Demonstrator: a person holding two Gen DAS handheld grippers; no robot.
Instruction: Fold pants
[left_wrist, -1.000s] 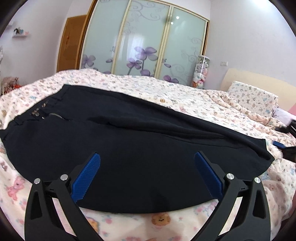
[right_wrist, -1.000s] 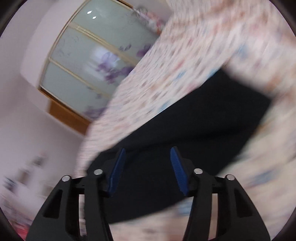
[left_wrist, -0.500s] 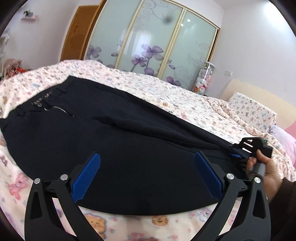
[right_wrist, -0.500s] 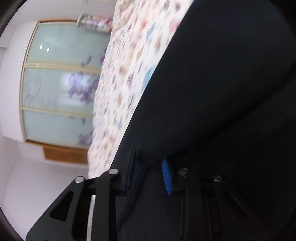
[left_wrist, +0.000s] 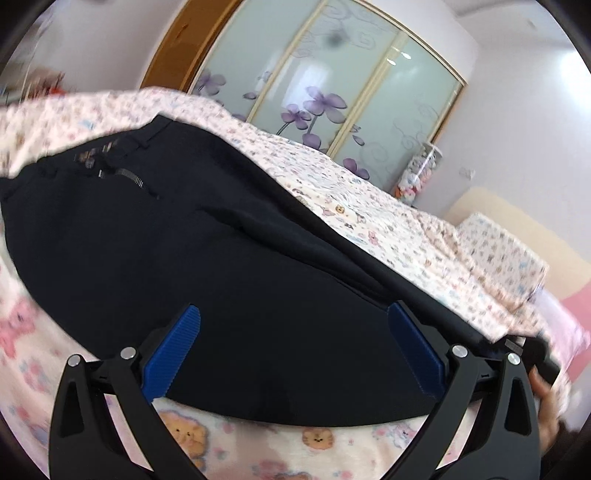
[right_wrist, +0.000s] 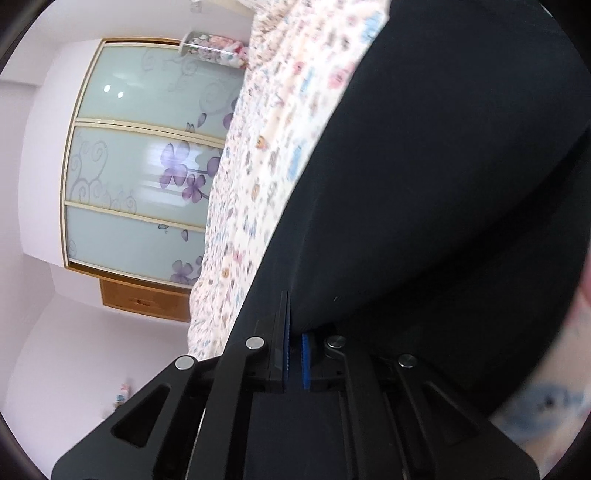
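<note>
Pants (left_wrist: 229, 280) look soft and limp — likely to sag; right gripper (right_wrist: 294, 354) is clamped on the hem, left gripper (left_wrist: 291, 354) gapes wide at lower frame — waistband next.

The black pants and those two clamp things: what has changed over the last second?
The right gripper swung in from above the leg end, closed its half-open fingers and is now shut on the black pants, tipped sideways. The left gripper drifted slightly but stayed open above the near edge. The pants remain spread flat on the bedspread.
</note>
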